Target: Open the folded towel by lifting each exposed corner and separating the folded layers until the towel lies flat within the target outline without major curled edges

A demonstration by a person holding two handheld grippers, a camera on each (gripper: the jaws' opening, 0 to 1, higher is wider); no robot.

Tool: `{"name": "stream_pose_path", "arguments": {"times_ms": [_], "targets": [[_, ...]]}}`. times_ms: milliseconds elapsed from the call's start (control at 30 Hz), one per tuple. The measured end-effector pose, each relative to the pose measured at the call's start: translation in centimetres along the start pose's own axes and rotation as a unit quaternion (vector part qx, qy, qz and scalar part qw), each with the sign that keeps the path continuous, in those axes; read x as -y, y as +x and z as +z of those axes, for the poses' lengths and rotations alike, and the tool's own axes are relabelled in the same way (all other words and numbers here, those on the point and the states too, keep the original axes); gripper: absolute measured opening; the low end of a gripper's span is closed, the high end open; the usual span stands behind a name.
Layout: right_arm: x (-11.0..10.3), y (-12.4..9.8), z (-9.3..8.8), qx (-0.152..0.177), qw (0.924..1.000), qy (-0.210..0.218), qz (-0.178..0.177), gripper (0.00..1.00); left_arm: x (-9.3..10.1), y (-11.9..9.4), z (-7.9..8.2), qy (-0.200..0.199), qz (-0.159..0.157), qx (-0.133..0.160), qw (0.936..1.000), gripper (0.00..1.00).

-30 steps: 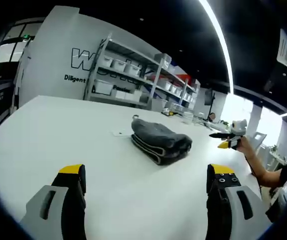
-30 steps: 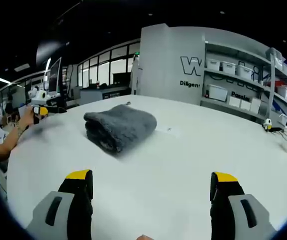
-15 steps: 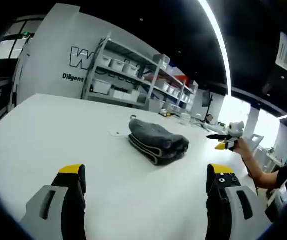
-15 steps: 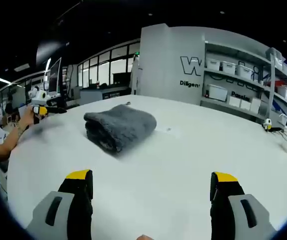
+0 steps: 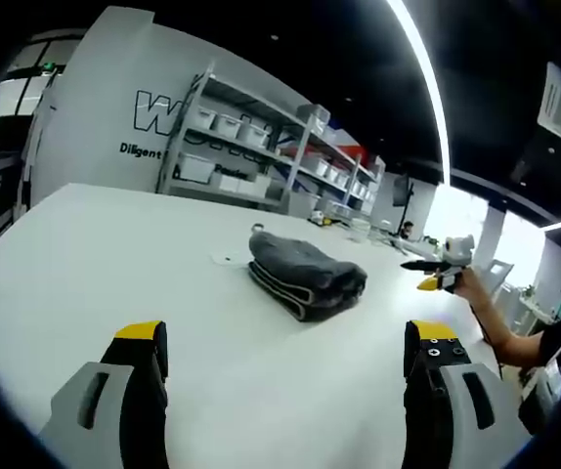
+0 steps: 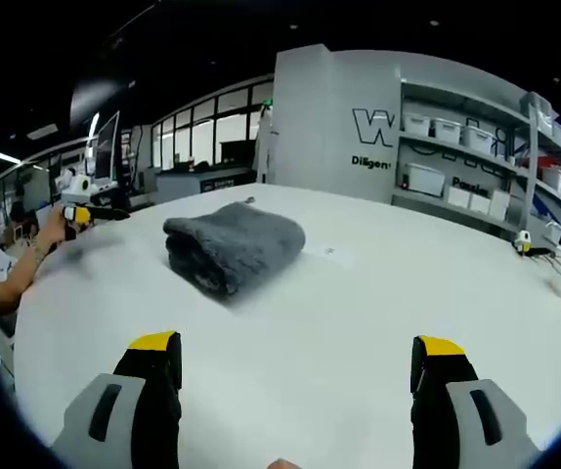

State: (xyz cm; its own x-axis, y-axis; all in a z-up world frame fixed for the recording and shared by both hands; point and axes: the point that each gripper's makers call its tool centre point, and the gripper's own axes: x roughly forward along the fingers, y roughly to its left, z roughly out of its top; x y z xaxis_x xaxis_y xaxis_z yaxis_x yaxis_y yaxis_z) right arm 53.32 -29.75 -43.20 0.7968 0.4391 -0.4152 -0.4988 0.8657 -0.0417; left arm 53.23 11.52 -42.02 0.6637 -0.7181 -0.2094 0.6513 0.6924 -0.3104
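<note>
Near the middle of the desk the towel is seen folded and untouched, well apart from the left claw and right claw, both held wide and empty, so an approach to an exposed corner is judged next.

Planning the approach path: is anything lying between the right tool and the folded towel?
Nothing: in the right gripper view, only bare white table lies between the open right tool and the folded grey towel.

Fluffy grey cloth towel, smooth matt white table, metal shelving
</note>
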Motion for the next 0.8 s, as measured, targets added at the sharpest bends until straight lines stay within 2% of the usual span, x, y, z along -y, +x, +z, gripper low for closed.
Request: {"name": "stream_pose_path", "arguments": {"times_ms": [600, 800], "targets": [[0.12, 0.27, -0.26, -0.007, 0.9999, 0.000, 0.010, 0.99, 0.44, -0.02, -0.07, 0.012, -0.003, -0.008, 0.9999, 0.99], [-0.17, 0.07, 0.22, 0.002, 0.9999, -0.002, 0.015, 0.99, 0.39, 0.15, -0.22, 0.013, -0.003, -0.012, 0.9998, 0.99]]}}
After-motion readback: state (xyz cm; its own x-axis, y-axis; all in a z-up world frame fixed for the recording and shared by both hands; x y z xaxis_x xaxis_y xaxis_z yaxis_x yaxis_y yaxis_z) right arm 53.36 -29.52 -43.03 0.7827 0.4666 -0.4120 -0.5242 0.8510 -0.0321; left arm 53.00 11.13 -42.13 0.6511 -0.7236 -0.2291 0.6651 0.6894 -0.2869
